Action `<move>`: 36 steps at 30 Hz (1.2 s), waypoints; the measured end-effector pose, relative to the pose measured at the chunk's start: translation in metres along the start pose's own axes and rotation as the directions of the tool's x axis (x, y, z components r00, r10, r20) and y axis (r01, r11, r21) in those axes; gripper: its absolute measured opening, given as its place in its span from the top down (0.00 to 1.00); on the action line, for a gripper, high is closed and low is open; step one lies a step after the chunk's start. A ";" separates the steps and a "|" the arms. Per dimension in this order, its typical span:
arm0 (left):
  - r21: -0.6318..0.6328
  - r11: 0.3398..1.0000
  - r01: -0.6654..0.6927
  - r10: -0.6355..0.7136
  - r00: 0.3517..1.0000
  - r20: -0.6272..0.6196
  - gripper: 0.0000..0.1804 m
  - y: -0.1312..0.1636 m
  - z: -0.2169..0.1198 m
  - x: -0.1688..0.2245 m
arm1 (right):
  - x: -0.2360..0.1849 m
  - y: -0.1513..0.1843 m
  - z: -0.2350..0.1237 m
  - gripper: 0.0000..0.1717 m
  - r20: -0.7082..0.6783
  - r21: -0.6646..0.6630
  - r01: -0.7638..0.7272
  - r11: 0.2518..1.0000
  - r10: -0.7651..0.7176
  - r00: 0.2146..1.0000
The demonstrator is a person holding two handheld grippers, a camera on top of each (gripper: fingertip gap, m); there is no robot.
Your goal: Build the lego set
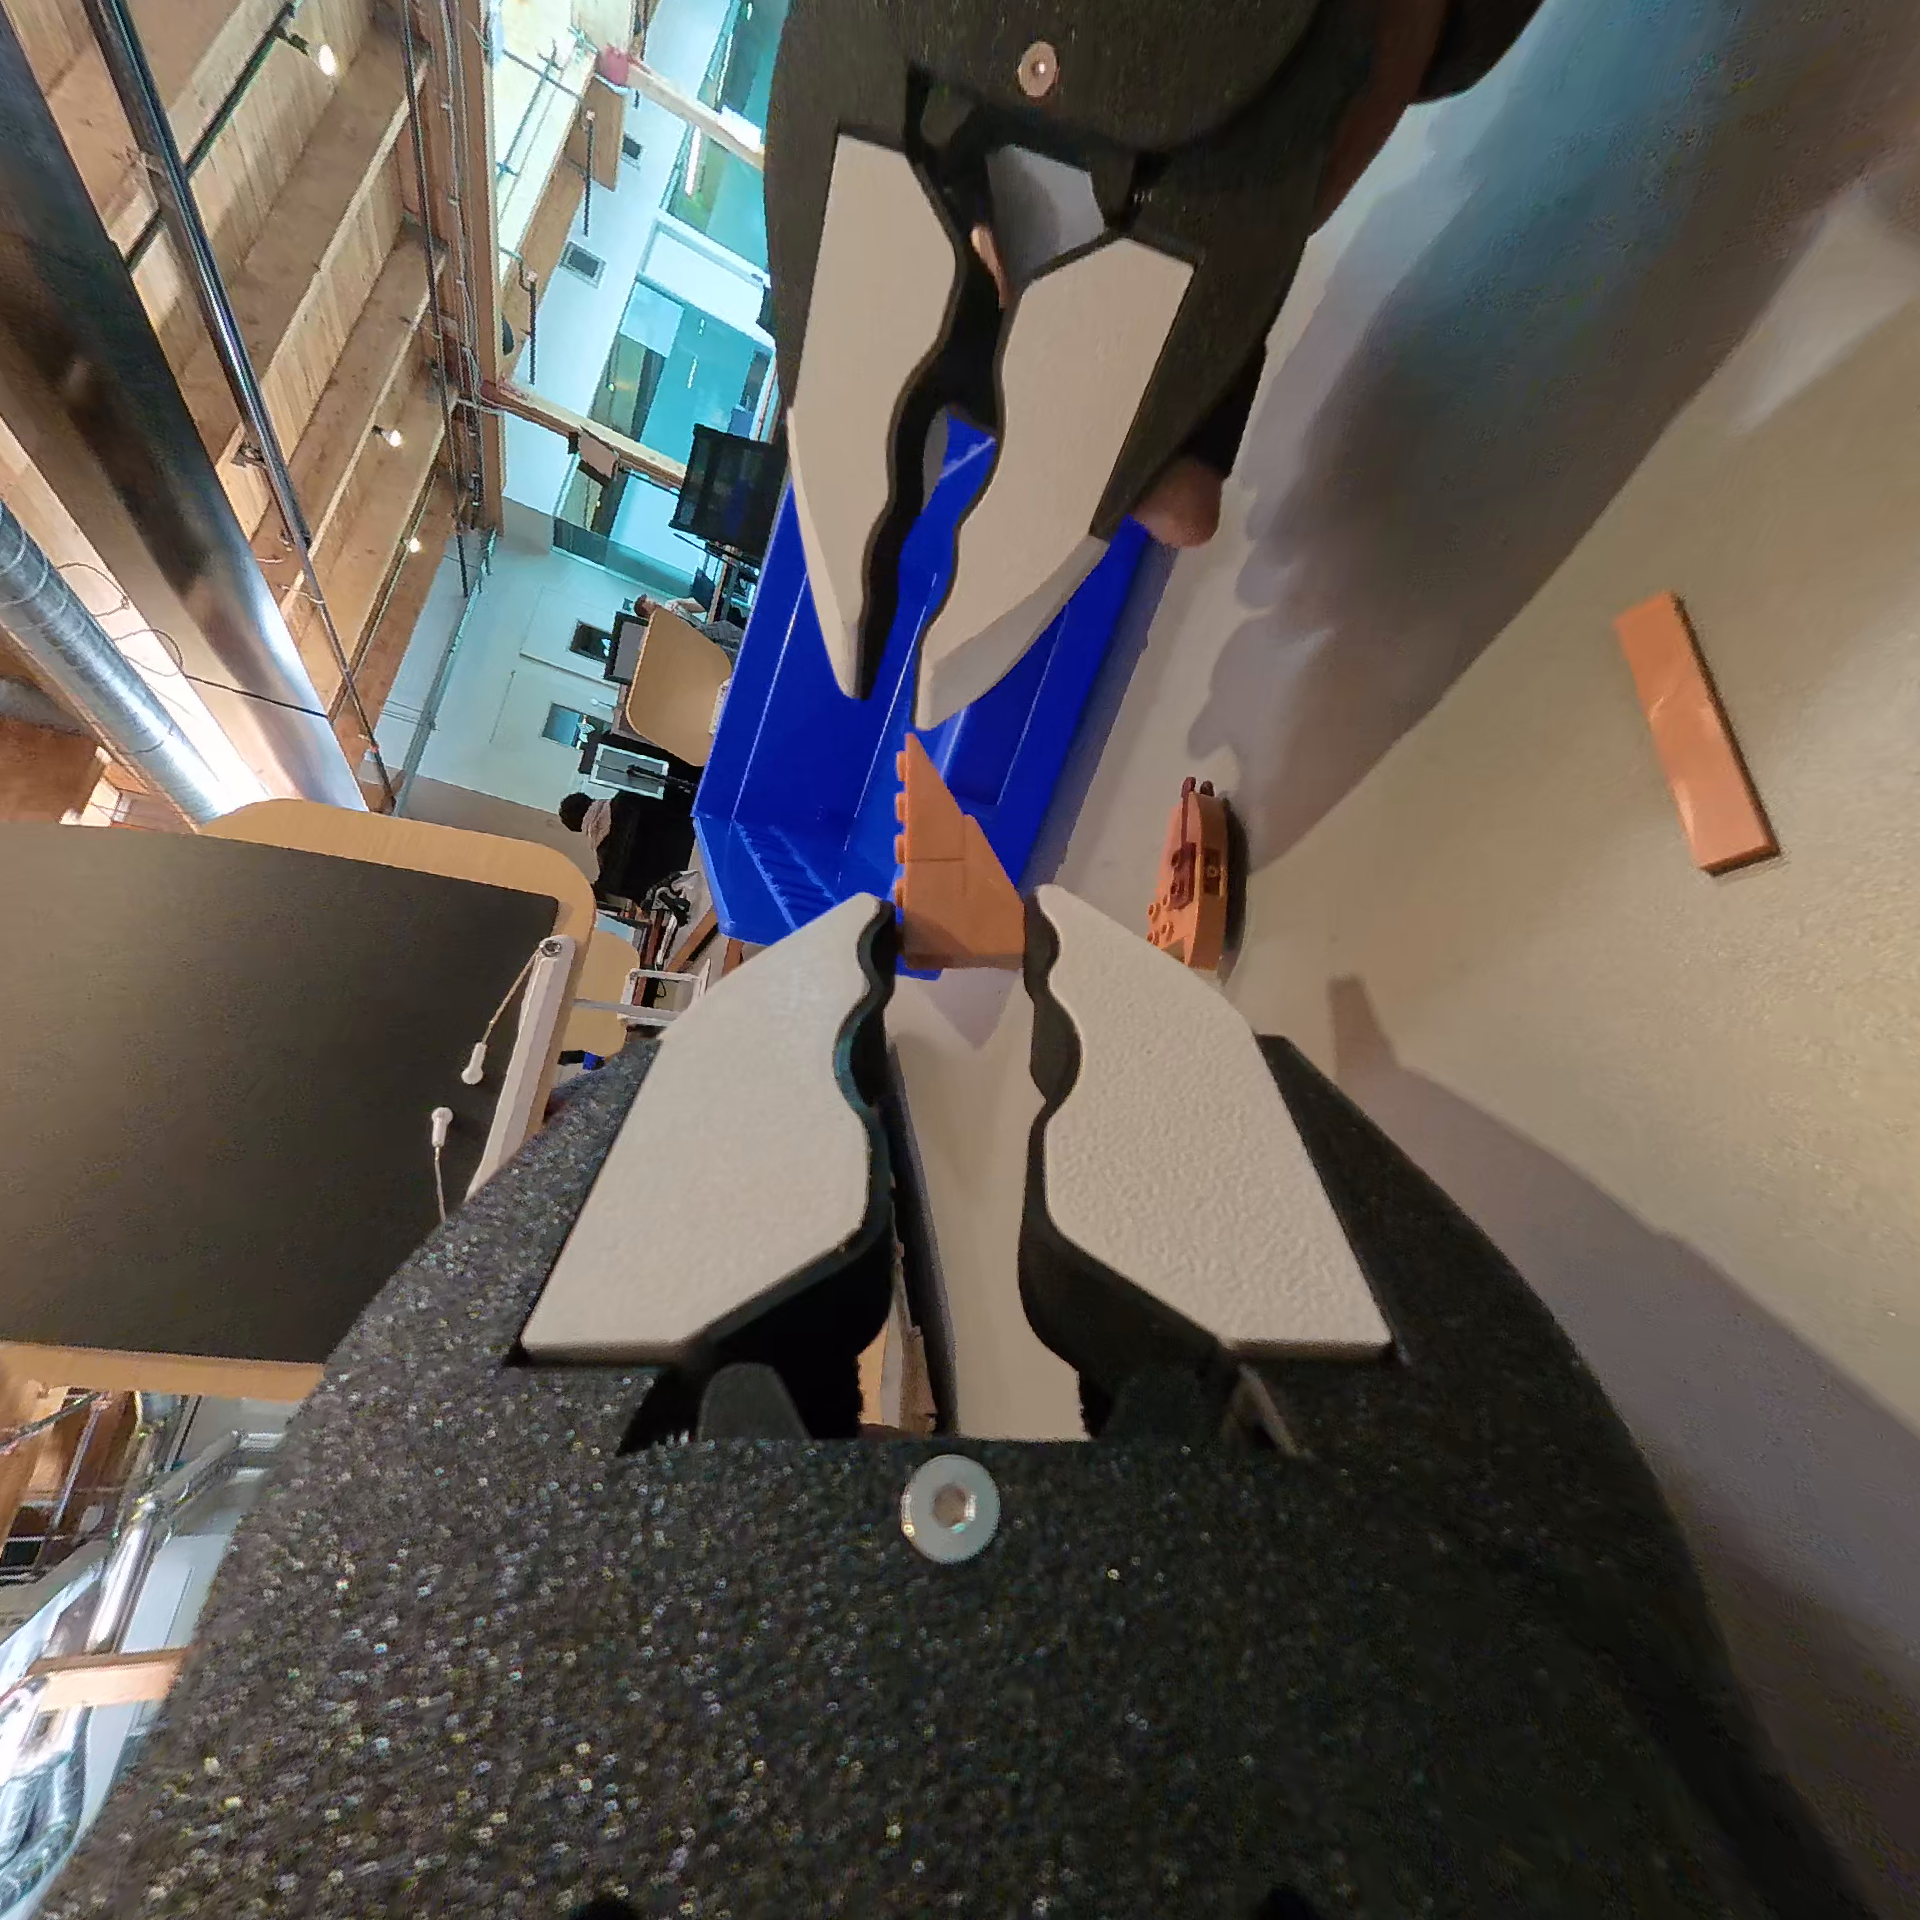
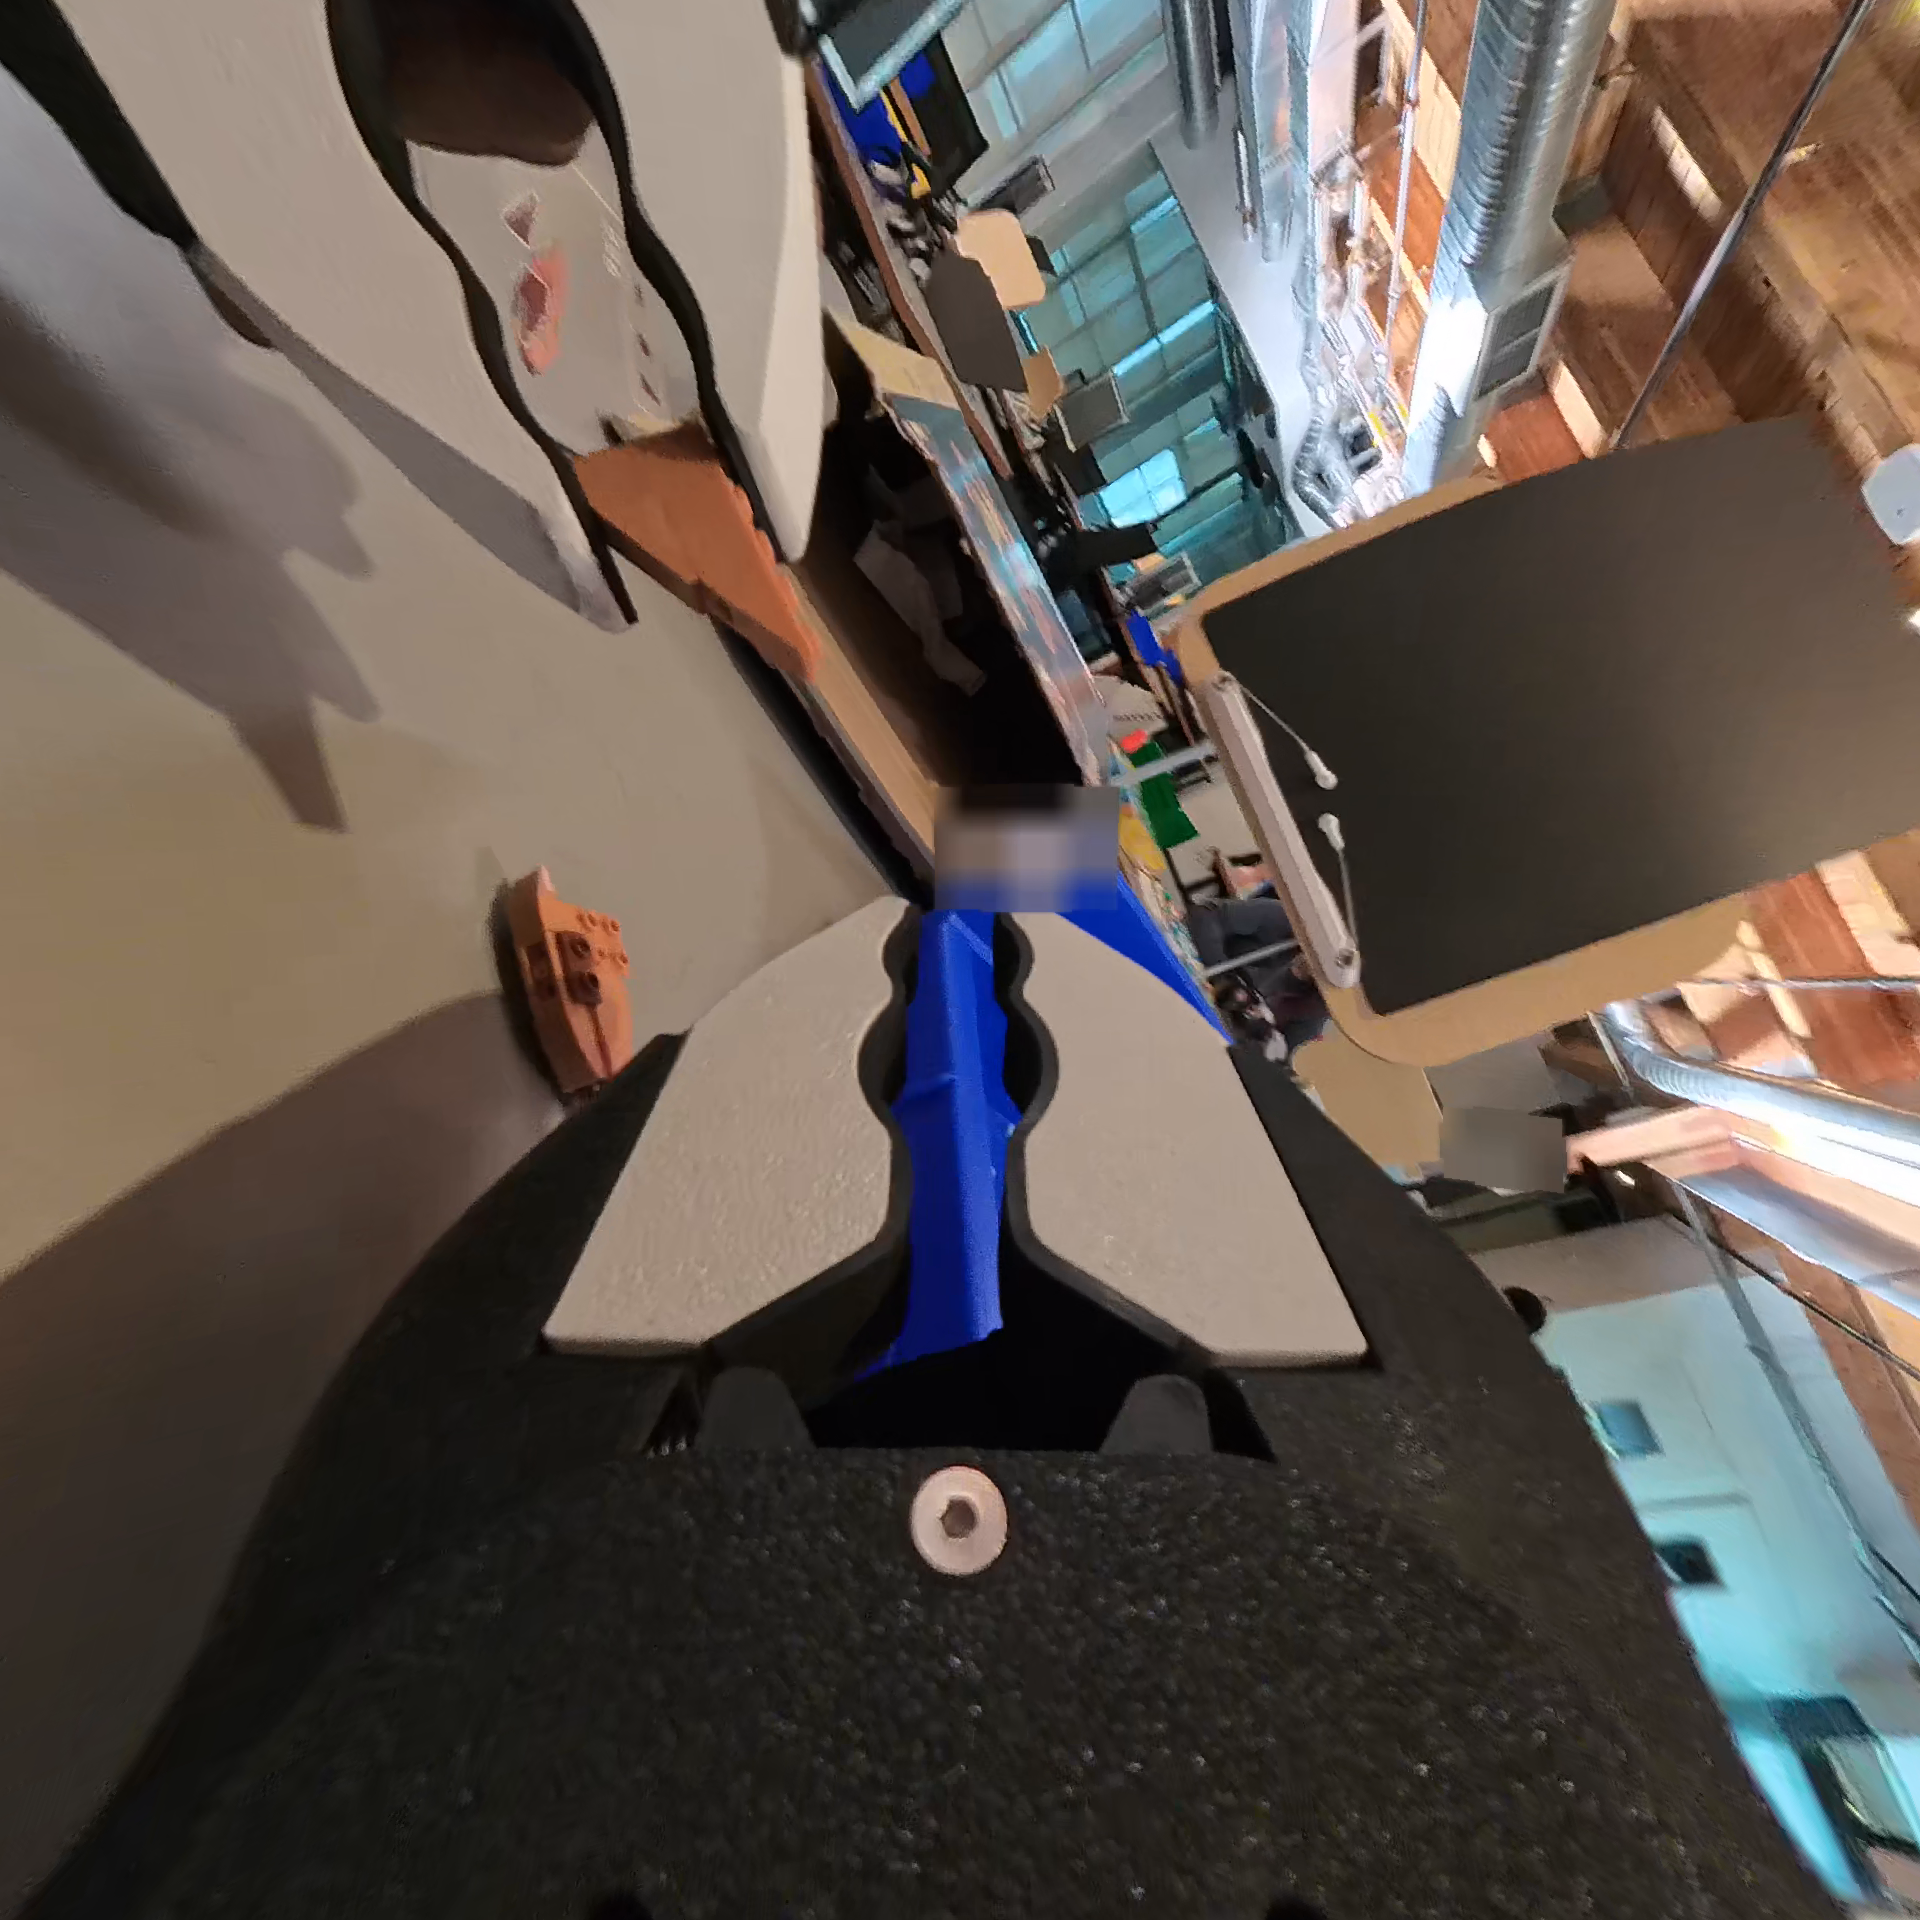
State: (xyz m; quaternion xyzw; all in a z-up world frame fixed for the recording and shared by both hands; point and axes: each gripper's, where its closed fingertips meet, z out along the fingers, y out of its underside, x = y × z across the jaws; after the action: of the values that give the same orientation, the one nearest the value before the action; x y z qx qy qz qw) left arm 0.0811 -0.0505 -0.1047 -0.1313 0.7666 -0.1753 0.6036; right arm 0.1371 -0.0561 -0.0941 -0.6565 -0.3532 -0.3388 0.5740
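While both views are tipped sideways, the pale grey tabletop (image 1: 1558,935) runs along one side of each; the left gripper (image 1: 961,940) has its jaws narrowed on an orange wedge-shaped brick plate (image 1: 951,873), both pads touching the plate's wide end, the studded edge and the point sticking out forward past the fingertips; the plate is lifted off the tabletop and its point overlaps the blue plastic bin (image 1: 800,748); the right gripper (image 2: 961,935) has its jaws narrow on the bin's blue wall (image 2: 956,1122), which fills the slot between the two pads and touches both; seen from the left wrist view, the right gripper (image 1: 894,696) reaches down over the bin's rim from the far side, fingertips close together, a bare fingertip of the person's hand (image 1: 1179,509) showing behind it; seen from the right wrist view, the left gripper (image 2: 686,540) shows near the top with the same orange plate (image 2: 707,551) between its pads; a second orange brick piece with dark red studs (image 1: 1195,883) lies on the tabletop just beside the bin; a flat orange strip (image 1: 1694,732) lies on the tabletop well apart from it, toward the open middle; beyond the table's edge, a dark panel with a pale wooden rim (image 1: 239,1091) and an open hall with wooden ceiling beams
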 end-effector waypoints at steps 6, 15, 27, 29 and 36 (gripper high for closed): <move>0.024 0.999 -0.033 0.033 0.999 -0.019 0.87 -0.004 -0.001 0.005 | -0.006 -0.019 -0.013 0.84 0.092 0.124 -0.009 0.992 -0.003 0.996; 0.060 0.997 -0.047 0.051 0.997 -0.063 0.87 -0.009 -0.002 0.015 | -0.040 -0.040 -0.012 0.81 0.187 0.184 0.090 0.979 -0.124 0.974; 0.091 0.996 -0.022 0.031 0.995 -0.097 0.87 -0.010 -0.003 0.020 | -0.045 -0.042 -0.011 0.95 0.184 0.189 0.155 0.970 -0.190 0.964; 0.095 0.995 0.006 0.003 0.995 -0.104 0.84 -0.009 -0.004 0.018 | -0.039 -0.040 -0.012 0.95 0.162 0.181 0.149 0.972 -0.179 0.970; 0.140 0.834 0.534 -0.473 0.822 -0.316 0.81 -0.018 -0.013 0.005 | -0.018 -0.041 -0.014 0.95 0.045 0.177 0.175 0.968 -0.186 0.982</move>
State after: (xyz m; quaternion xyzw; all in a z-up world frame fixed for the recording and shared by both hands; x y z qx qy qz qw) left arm 0.0674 -0.0670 -0.0987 -0.2369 0.7538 -0.4300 0.4368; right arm 0.0923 -0.0671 -0.0866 -0.5794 -0.4569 -0.3376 0.5845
